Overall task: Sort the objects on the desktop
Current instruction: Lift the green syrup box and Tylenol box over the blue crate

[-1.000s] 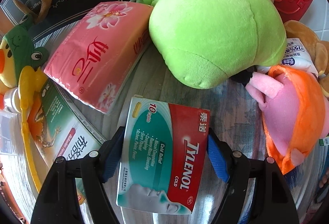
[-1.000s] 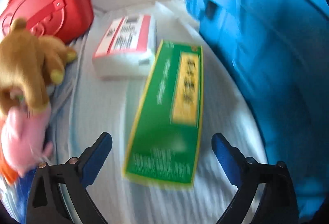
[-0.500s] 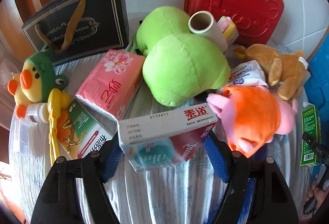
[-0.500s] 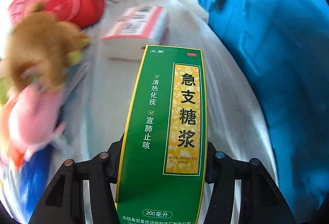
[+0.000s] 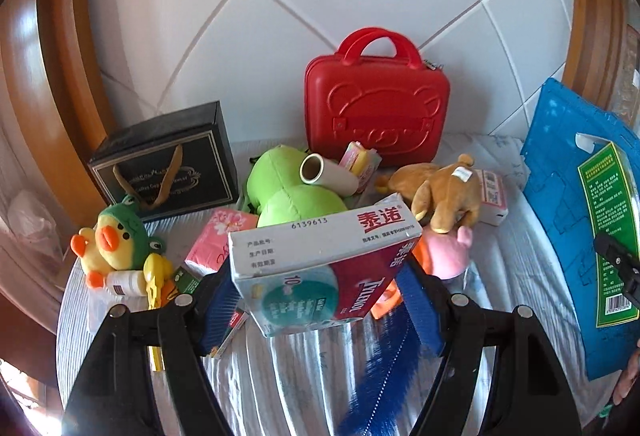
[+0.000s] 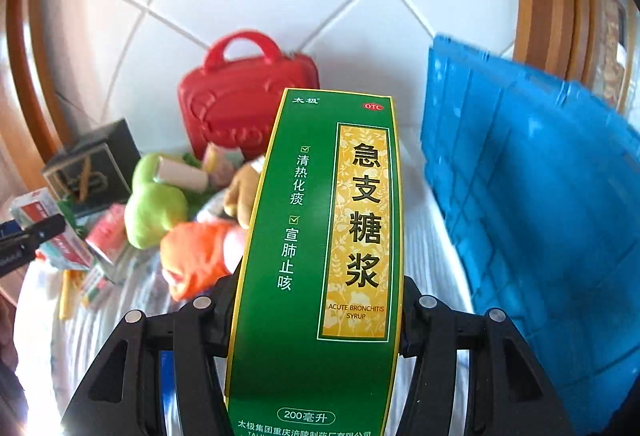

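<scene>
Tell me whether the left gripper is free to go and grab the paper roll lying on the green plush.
Probably not as things stand. The left gripper is shut on the Tylenol box, so its jaws are full. The paper roll itself lies exposed on top of the green plush, nothing covering it; the box must be set down first.

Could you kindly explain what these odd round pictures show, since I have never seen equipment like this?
There is no robot here: a person holds a hand-held gripper in each hand, and a wide-angle camera on each looks forward along its black jaws. In the left view, the left gripper is clamped on a Tylenol box. In the right view, the right gripper is clamped on a green syrup box. Below lies a cluttered table with a red case, a green plush, a brown plush and a blue crate.
</scene>
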Demonstrator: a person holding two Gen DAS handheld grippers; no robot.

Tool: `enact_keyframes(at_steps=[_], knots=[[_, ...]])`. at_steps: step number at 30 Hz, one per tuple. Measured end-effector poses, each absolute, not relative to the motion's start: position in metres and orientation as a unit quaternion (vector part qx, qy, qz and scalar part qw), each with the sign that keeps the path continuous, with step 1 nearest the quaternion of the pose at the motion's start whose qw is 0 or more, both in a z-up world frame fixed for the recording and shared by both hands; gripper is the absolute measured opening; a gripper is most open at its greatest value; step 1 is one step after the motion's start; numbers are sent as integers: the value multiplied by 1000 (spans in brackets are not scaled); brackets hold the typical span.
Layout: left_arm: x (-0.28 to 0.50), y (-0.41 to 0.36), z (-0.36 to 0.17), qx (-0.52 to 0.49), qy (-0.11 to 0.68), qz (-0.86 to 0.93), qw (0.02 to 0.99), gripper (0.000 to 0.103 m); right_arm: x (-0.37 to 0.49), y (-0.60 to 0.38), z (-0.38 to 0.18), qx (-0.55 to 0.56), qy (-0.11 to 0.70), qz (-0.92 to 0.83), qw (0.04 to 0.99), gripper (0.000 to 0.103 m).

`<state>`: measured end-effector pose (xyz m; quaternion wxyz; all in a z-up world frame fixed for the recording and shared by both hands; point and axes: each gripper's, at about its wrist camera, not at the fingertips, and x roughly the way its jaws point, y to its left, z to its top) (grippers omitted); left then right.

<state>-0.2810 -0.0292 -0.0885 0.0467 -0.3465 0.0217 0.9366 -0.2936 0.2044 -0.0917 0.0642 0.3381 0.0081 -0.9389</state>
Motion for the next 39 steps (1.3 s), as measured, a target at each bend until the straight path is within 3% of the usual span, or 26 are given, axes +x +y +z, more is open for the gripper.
enact_keyframes(at_steps=[9,22,30,39], knots=[[-236,45,-17,-257,55,956,134,74,-244,226,-8,245,0,-969,32,55],[-184,204,60,-163,95,942,278,74,-157,370,69,170,-25,-981,-93,55],[-155,340,75,-163,116,906,374,74,-143,469,62,184,-29,-971,-152,55],[-132,437,38,-219,166,858,433,74,-158,546,33,215,-60,-958,-181,55]])
